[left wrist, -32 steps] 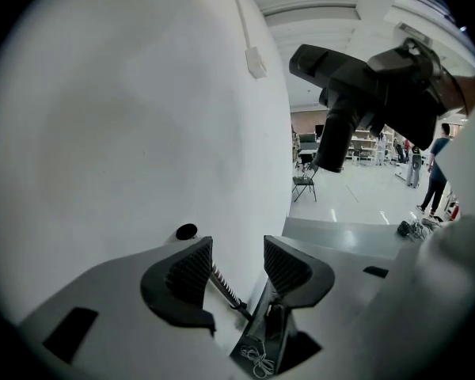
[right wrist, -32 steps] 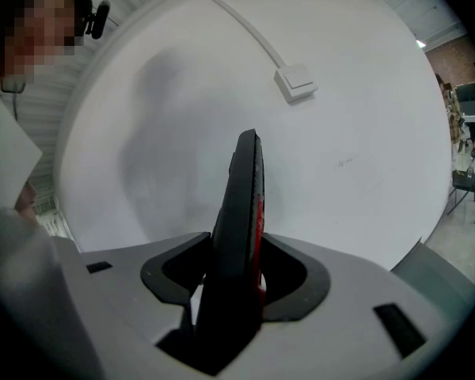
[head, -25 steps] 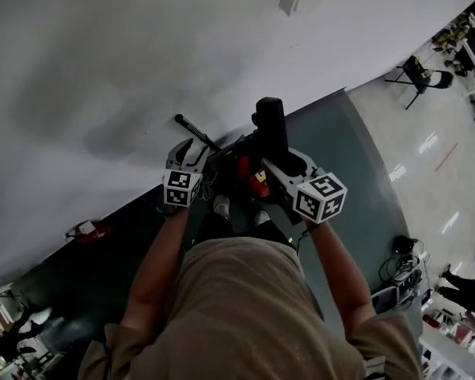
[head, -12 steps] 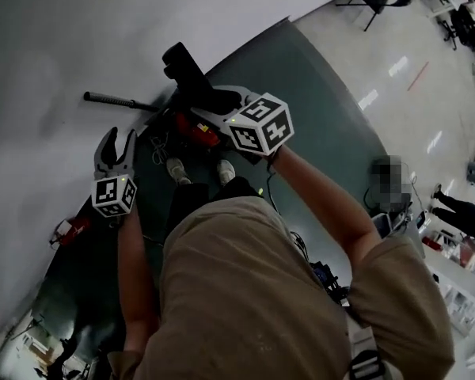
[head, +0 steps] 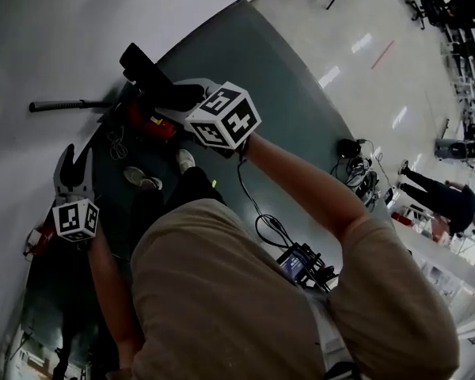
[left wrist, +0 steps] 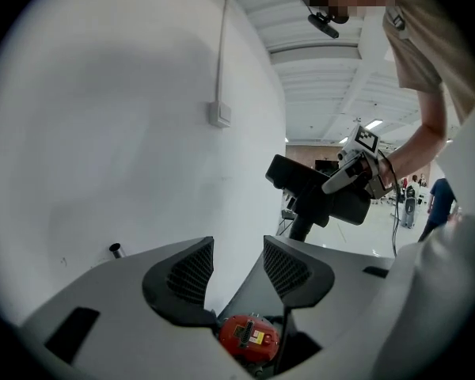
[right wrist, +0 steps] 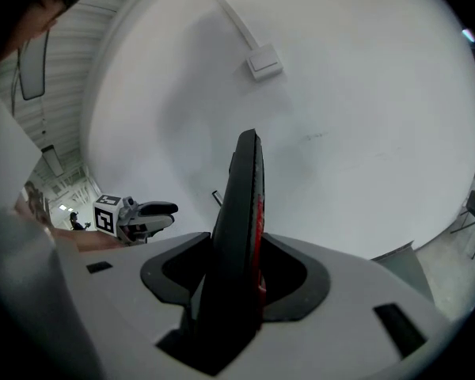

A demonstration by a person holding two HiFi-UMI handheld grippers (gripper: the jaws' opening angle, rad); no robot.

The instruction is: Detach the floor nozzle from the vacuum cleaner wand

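Head view, white wall (head: 47,30), green floor (head: 285,77)

Black matt plastic vacuum handle (right wrist: 236,236), smooth. Red glossy plastic vacuum body (head: 146,123). Left tongs (left wrist: 237,264): grey matt plastic, dark ribbed pads (left wrist: 191,271). Pale floor (head: 364,62) glossy; dark green mat (head: 261,62) matt.

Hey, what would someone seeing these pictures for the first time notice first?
The right gripper, near the top centre of the head view, is clamped on a flat black vacuum cleaner part with a red streak. The left gripper hangs open and empty at that view's left edge. A slim black rod shows against the white wall at the upper left.
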